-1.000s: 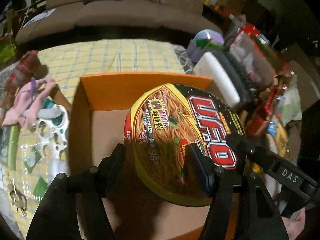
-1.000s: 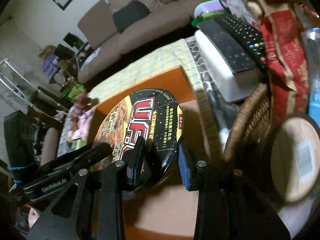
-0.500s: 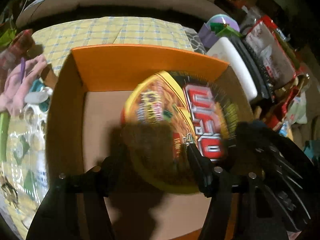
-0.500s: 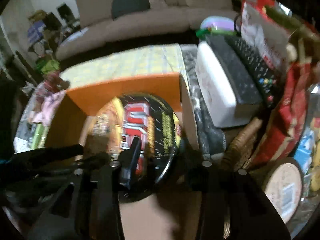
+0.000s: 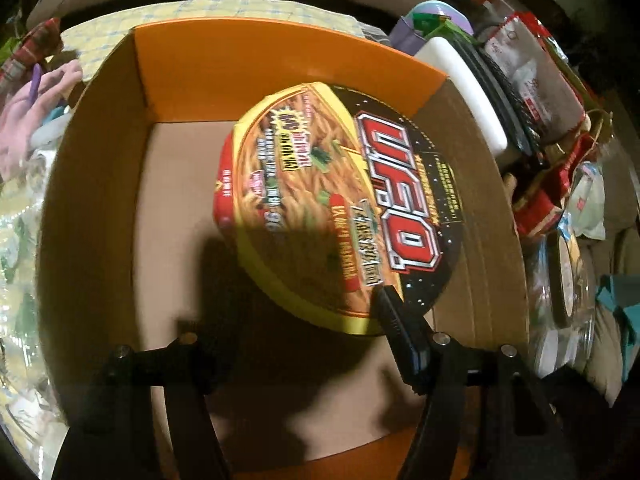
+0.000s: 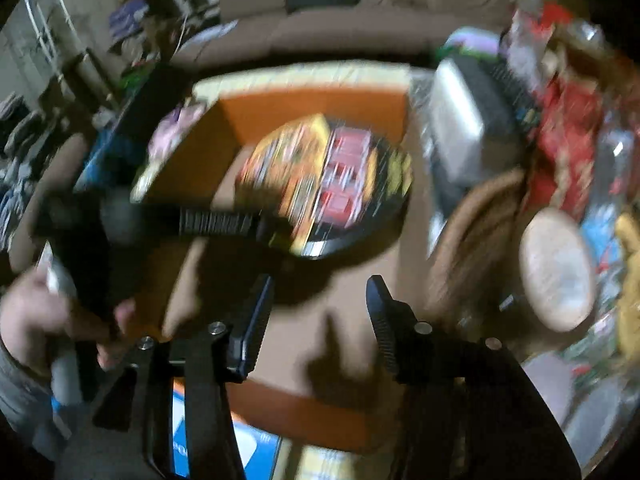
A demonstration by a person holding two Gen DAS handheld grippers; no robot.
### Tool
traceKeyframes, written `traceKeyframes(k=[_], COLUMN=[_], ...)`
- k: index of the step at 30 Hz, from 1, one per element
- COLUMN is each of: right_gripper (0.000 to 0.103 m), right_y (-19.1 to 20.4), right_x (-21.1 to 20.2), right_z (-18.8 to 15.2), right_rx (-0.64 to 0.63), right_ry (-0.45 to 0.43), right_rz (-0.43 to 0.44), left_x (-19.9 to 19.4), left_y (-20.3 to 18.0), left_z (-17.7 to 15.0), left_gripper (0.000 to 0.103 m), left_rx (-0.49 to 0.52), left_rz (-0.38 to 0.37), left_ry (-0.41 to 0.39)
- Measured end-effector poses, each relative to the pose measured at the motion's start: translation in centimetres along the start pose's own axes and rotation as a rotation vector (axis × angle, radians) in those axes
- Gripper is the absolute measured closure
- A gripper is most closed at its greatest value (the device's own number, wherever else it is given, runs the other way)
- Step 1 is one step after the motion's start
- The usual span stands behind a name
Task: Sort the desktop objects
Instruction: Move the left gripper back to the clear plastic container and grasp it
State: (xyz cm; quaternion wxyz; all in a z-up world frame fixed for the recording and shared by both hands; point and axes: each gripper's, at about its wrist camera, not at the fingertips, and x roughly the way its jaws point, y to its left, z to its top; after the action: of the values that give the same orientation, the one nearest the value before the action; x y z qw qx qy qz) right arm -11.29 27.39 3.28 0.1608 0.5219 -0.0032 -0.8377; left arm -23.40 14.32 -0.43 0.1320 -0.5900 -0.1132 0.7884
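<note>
A round UFO instant-noodle bowl point(image 5: 344, 204) hangs tilted inside an orange cardboard box point(image 5: 248, 52), casting a shadow on the box floor. My left gripper point(image 5: 286, 314) is shut on the bowl at its near edge, with one finger point(image 5: 396, 320) lying on the lid and the other in shadow below. In the blurred right wrist view, the bowl point(image 6: 336, 184) sits in the box point(image 6: 320, 104) with a ribbed left finger point(image 6: 220, 222) reaching its rim. My right gripper point(image 6: 320, 312) stands open over the box's near part, holding nothing.
Right of the box are a white case with remotes on it point(image 5: 468, 92), red snack bags point(image 5: 552, 184), a wicker basket point(image 6: 472, 216) and a round wooden lid point(image 6: 556, 268). Pink cloth point(image 5: 36, 108) lies at the left. A hand point(image 6: 36, 320) holds the left gripper's handle.
My right gripper has let go of the bowl, opened and drawn back to the box's near edge. My left gripper has sunk lower into the box with the bowl.
</note>
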Motion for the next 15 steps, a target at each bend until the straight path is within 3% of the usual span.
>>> traceKeyframes(k=[10,13,15], right_gripper=[0.059,0.058,0.057], right_y=[0.5,0.6,1.3], right_x=[0.5,0.0,-1.2], right_z=[-1.5,-1.4,-1.1], right_rx=[-0.018,0.011,0.014], right_ry=[0.017,-0.009,-0.049], right_rz=[-0.024,0.002,0.013], left_x=[1.1,-1.8,-5.5], left_y=[0.4,0.4,0.5], left_z=[0.9,-0.3,-1.5], left_gripper=[0.032,0.03,0.018], left_rx=[-0.065,-0.01,0.054], left_rz=[-0.06,-0.062,-0.052], left_ry=[0.025,0.0,-0.071])
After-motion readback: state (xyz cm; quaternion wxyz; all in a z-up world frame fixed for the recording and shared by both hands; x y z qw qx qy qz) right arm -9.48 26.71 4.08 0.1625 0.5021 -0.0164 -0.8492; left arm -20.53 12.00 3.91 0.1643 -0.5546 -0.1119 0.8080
